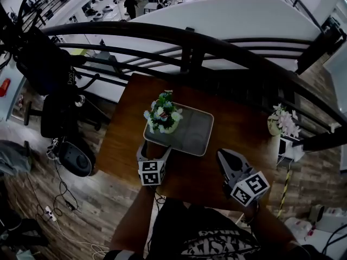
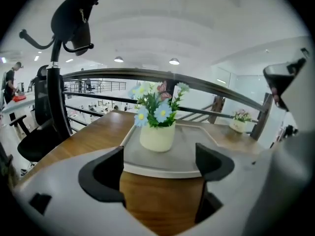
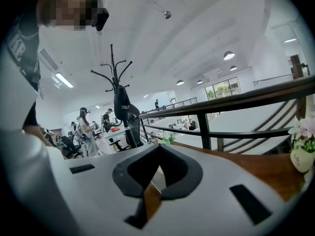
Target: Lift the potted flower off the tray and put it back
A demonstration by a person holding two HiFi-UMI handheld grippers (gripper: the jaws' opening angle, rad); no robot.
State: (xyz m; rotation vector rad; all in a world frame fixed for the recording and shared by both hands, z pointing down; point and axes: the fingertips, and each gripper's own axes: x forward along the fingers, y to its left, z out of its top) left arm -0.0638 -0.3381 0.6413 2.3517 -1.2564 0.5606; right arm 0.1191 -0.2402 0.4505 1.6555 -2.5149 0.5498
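A wooden table (image 1: 122, 145) is bounded on the far side by a dark railing (image 1: 190, 38). A grey tray (image 1: 194, 133) is set at its middle. The left gripper (image 1: 154, 151) is held just at the tray's near left edge, jaws spread wide, nothing between them. The right gripper (image 1: 223, 158) is held over bare table beside the tray's near right corner, jaws closed together, empty. The potted flower (image 1: 162, 117) is stood upright in the tray's far left part. A second flower pot (image 1: 282, 122) is noted far right.
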